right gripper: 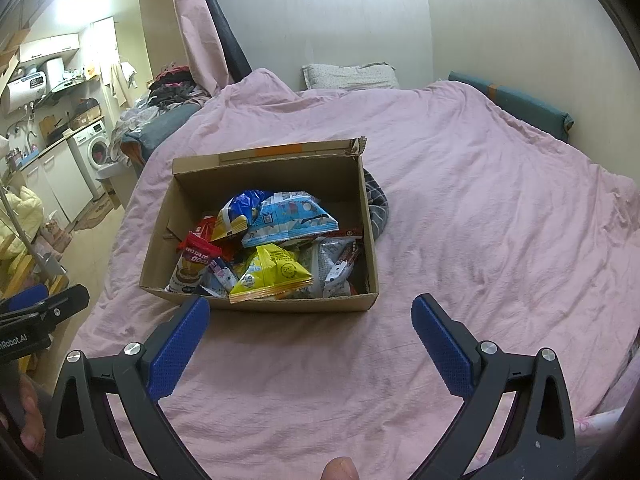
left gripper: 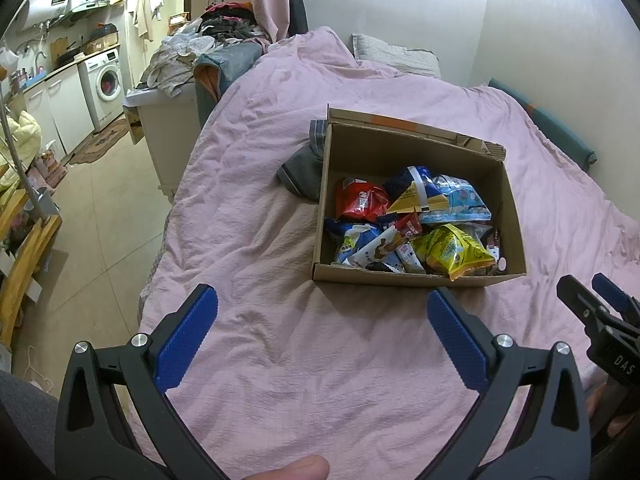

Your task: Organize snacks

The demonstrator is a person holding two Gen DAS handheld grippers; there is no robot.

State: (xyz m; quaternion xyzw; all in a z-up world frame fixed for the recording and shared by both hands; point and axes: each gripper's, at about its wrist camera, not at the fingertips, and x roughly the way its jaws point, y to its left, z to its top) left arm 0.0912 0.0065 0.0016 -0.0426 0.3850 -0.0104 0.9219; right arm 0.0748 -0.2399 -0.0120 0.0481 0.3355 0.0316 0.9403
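An open cardboard box (left gripper: 416, 148) (right gripper: 264, 176) sits on the pink bedsheet and holds several snack packets. On top lie a yellow packet (left gripper: 456, 250) (right gripper: 272, 274), a light-blue packet (left gripper: 460, 200) (right gripper: 288, 220) and a red packet (left gripper: 360, 200). My left gripper (left gripper: 322, 300) is open and empty, hovering above the sheet just short of the box's near wall. My right gripper (right gripper: 310, 308) is open and empty, also just short of the box. Each gripper shows at the edge of the other's view, the right one (left gripper: 592, 300) and the left one (right gripper: 44, 300).
A grey striped cloth (left gripper: 304, 168) (right gripper: 378, 208) lies against the box's far side. Pillows (right gripper: 348, 76) lie by the wall. Left of the bed are a white cabinet (left gripper: 168, 140) piled with clothes, bare floor and a washing machine (left gripper: 104, 80).
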